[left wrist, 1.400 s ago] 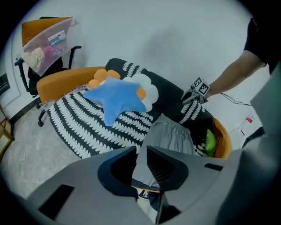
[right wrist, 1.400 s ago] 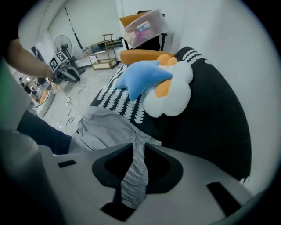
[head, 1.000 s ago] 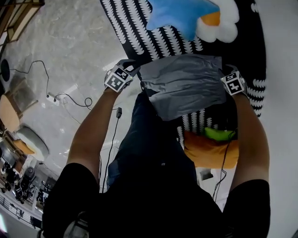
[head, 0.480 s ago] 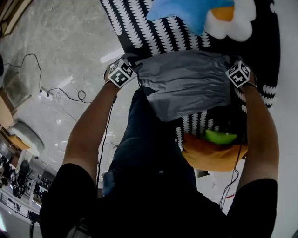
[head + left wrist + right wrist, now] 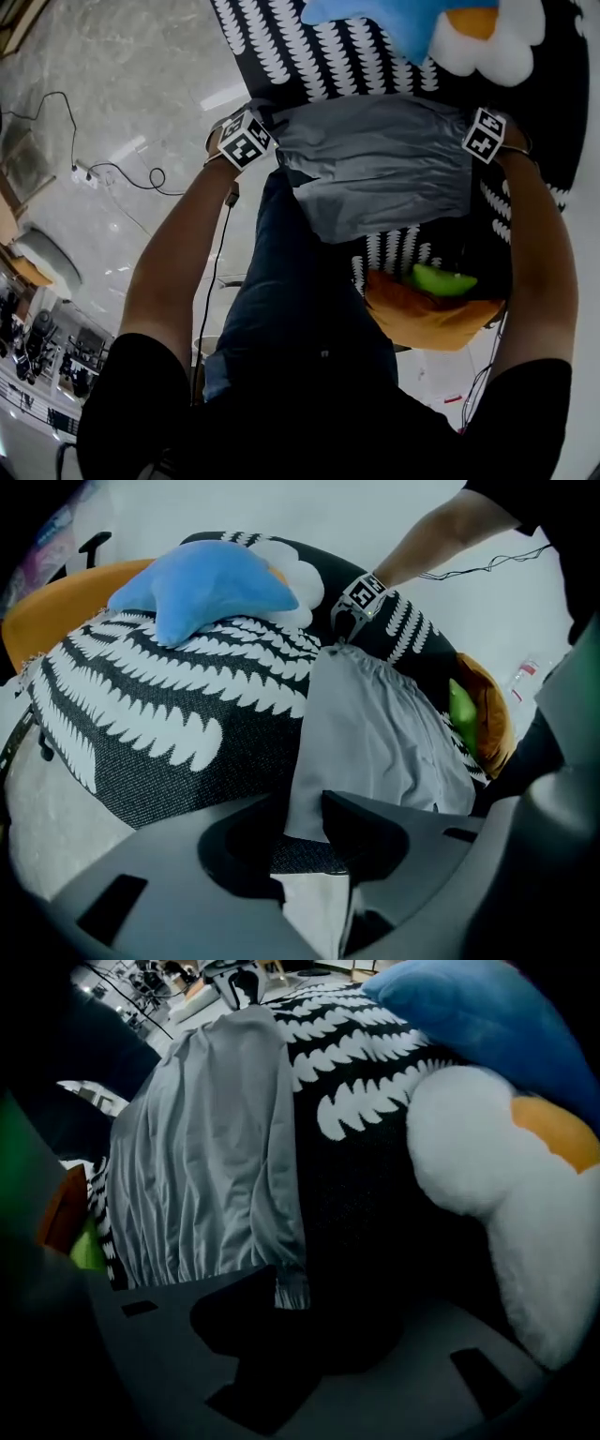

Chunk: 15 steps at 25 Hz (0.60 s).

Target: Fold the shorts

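Note:
The grey shorts [image 5: 375, 164] lie spread across a black cover with white leaf print [image 5: 328, 56]. They stretch taut between my two grippers. My left gripper [image 5: 270, 129] has the leg-hem corner [image 5: 305, 803] between its jaws, which are opening. My right gripper [image 5: 467, 118] has the gathered waistband corner [image 5: 289, 1288] between its dark jaws, which are closing. In the left gripper view the cloth fills the gap at the left gripper [image 5: 302, 822]. In the right gripper view the far jaw of the right gripper [image 5: 300, 1299] is lost in shadow.
A blue star plush [image 5: 394, 23] and a white-and-orange plush [image 5: 487, 42] rest on the cover just beyond the shorts. An orange cushion [image 5: 431, 314] with a green thing [image 5: 441, 278] sits near my legs [image 5: 300, 300]. Cables [image 5: 122, 173] run over the marble floor at left.
Both grippers moved farther from me and down with the shorts. The cloth went from partly hanging to lying flatter and wider on the cover.

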Each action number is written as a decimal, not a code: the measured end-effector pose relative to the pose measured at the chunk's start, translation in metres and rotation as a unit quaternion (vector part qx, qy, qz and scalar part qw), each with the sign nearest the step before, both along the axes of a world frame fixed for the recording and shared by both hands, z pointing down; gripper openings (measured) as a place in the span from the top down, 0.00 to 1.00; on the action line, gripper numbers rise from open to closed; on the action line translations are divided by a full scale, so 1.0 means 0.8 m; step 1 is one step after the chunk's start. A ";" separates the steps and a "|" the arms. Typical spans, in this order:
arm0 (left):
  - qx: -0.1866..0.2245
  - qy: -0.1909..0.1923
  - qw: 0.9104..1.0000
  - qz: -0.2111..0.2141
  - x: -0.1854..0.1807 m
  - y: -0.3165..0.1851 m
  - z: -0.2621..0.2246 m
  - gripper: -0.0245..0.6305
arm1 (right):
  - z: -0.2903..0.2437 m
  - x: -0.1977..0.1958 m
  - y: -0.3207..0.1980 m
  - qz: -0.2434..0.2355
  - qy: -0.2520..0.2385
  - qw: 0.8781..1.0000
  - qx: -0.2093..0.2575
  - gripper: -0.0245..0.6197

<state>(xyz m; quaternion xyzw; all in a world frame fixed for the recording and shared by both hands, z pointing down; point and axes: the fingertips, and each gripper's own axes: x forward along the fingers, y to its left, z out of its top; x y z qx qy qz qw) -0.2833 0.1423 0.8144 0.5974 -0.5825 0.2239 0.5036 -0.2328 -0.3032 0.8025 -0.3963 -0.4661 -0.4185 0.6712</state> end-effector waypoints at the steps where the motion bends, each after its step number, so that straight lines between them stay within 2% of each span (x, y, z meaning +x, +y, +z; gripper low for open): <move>1: -0.001 0.000 1.000 -0.001 0.000 -0.002 0.002 0.73 | 0.004 0.003 -0.004 -0.008 0.005 1.000 0.005 0.75; 5: -0.006 -0.012 1.000 0.003 -0.002 -0.007 0.005 0.77 | 0.013 0.006 -0.012 -0.022 0.002 1.000 0.018 0.83; 9: -0.007 -0.025 0.999 0.019 -0.007 0.001 -0.001 0.91 | 0.007 0.001 -0.008 -0.023 -0.002 1.000 0.014 0.89; 15: 0.002 -0.035 0.999 0.026 -0.006 0.009 -0.019 0.92 | -0.008 0.001 -0.012 -0.027 -0.007 0.999 0.020 0.91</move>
